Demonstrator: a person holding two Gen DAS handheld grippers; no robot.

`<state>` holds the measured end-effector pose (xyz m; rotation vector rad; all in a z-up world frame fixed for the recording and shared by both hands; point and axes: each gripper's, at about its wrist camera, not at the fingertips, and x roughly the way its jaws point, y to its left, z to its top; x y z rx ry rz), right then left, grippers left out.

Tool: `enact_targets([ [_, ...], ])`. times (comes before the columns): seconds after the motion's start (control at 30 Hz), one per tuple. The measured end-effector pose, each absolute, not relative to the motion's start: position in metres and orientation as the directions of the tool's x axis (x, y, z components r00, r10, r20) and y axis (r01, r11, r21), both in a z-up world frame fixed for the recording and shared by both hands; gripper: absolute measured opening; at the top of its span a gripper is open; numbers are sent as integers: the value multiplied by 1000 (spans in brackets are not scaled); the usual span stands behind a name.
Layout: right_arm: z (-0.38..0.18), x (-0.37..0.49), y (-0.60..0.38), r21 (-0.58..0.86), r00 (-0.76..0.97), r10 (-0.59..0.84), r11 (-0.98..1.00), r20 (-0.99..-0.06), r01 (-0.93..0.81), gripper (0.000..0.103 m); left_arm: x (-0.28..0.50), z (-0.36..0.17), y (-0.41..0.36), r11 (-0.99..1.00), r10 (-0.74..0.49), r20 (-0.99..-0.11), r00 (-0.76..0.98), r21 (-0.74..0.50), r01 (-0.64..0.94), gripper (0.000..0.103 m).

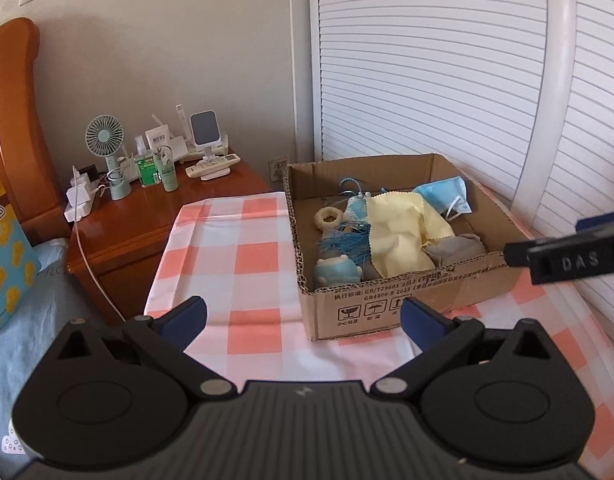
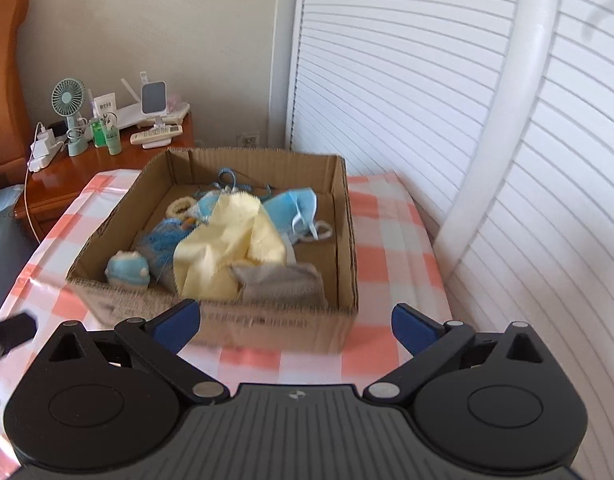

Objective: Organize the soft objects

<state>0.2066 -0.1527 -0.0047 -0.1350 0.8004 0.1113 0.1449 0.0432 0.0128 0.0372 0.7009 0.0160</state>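
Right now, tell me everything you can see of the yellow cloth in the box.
The yellow cloth is pale, thin and crumpled, with pinked zigzag edges. It lies loosely draped in the middle of the cardboard box, over the other soft items, overlapping the grey cloth and touching the blue mask. Neither gripper touches it.

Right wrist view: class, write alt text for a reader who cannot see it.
An open cardboard box on a pink-checked tablecloth holds a yellow cloth, a blue face mask, a grey sock and a small blue plush toy. The right tool hovers open before it, empty.
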Motion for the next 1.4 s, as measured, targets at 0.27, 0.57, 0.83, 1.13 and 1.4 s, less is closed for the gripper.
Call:
enact_targets([
  [0.27,0,158,-151,-47,685,25,995,-728,-86,103,142,22,30,998,34,-662,749,58,6,102],
  [0.57,3,149,-155,-35,685,14,998,-728,-58,103,139,21,21,998,24,-681,732,56,19,102],
  [0.83,3,149,-156,-35,688,14,998,-725,-58,103,139,21,19,998,27,-686,727,56,16,102],
  [1.13,4,149,-157,-35,691,13,998,-722,-55,103,139,21,18,998,28,-684,729,58,16,102],
  [1.4,4,147,-157,-40,696,9,998,-718,-54,103,139,24,19,998,35,-683,729,60,8,102],
])
